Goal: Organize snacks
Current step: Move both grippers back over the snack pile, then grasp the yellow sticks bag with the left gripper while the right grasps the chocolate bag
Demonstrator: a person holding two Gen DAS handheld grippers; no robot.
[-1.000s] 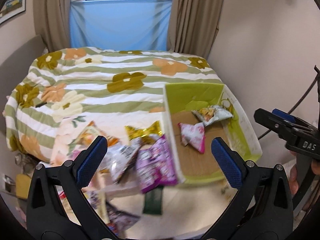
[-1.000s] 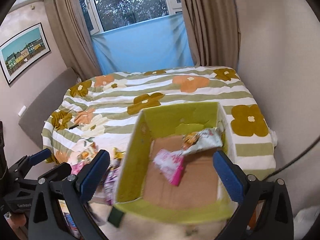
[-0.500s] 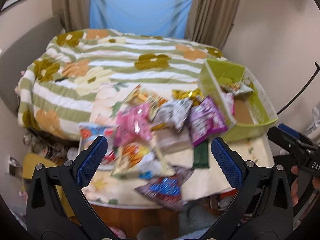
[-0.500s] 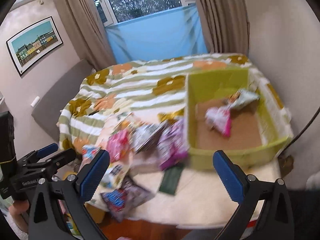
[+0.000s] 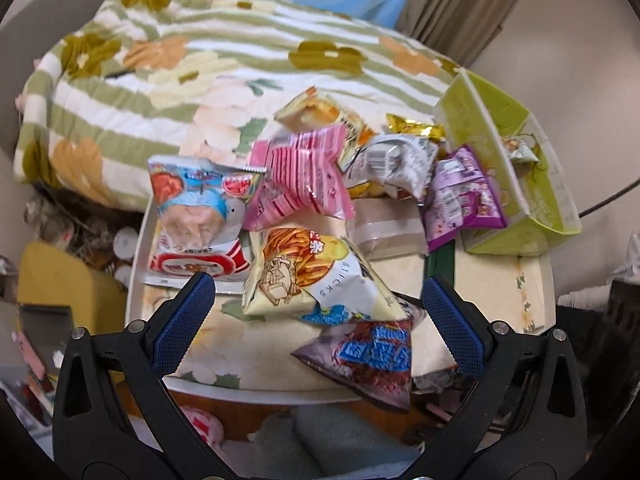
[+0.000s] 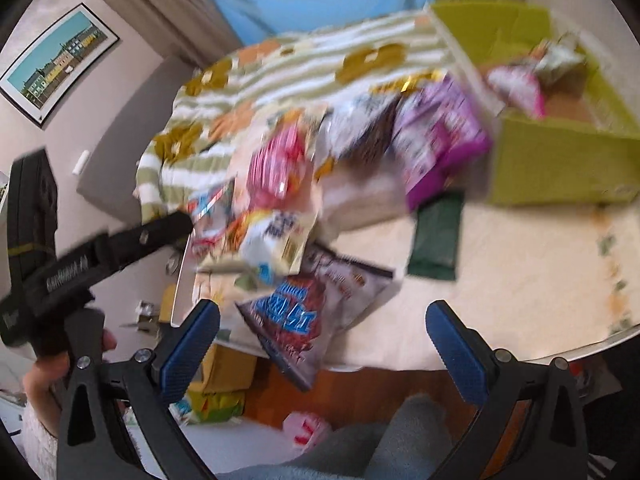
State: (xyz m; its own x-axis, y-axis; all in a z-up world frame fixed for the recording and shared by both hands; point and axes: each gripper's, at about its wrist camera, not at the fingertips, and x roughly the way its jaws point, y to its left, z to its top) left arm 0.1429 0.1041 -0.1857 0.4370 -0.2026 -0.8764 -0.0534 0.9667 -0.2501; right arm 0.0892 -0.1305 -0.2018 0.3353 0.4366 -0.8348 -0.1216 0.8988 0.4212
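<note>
Snack packets (image 5: 320,216) lay heaped mid-frame beside the green box (image 5: 536,196) at right, awaiting sorting, so left gripper (image 5: 320,316) and right gripper (image 6: 322,334) hung spread and empty, presumably ready to pick.

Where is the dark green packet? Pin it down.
In the right wrist view the dark green packet lies flat on the table, right of centre, just in front of the purple bag and beside the green box's front wall.

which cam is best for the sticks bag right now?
Left wrist. The sticks bag sits sharp and near-centred between the open left gripper fingers, print readable. The right wrist view shows the same bag off to the left, motion-blurred, its print unreadable.
</note>
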